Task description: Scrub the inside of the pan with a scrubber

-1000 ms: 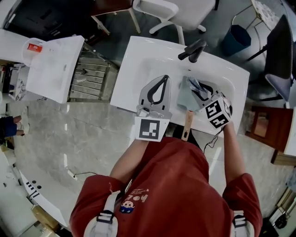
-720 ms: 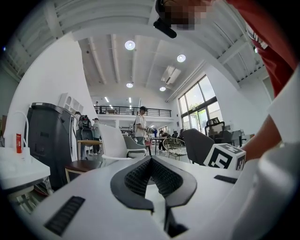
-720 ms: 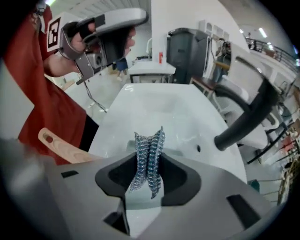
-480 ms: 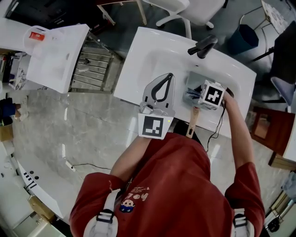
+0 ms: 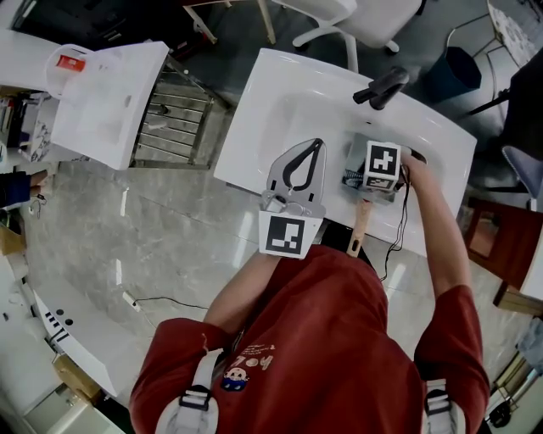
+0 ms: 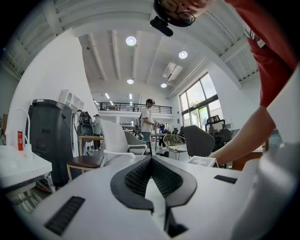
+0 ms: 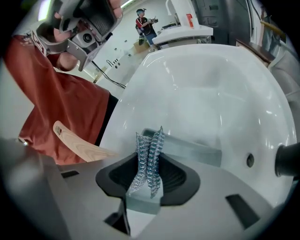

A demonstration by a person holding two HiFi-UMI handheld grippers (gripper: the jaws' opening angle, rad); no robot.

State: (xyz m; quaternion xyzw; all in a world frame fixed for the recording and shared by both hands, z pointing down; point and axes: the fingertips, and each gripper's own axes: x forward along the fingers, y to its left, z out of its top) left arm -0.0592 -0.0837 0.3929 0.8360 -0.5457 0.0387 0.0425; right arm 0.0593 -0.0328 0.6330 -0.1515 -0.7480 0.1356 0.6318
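Observation:
A grey square pan (image 5: 360, 149) with a wooden handle (image 5: 361, 225) lies in the white sink (image 5: 288, 102). My right gripper (image 7: 150, 161) is shut on a silvery-blue mesh scrubber (image 7: 148, 157) and points down into the pan (image 7: 192, 149), with the handle (image 7: 77, 143) off to its left. From the head view its marker cube (image 5: 383, 165) covers most of the pan, and the scrubber (image 5: 351, 176) shows at the cube's left. My left gripper (image 5: 317, 144) rests on the sink's near-left rim, beside the pan. Its jaws (image 6: 151, 159) are shut with nothing between them.
A black faucet (image 5: 382, 86) stands at the sink's far side, just beyond the pan. An overflow hole (image 7: 250, 160) is in the basin wall. A white cabinet top (image 5: 106, 93) stands to the left, and white chairs (image 5: 356, 21) lie beyond the sink.
My right gripper has moved from the pan's right side in over the pan, away from me, with the scrubber in it. The left gripper has stayed on the rim.

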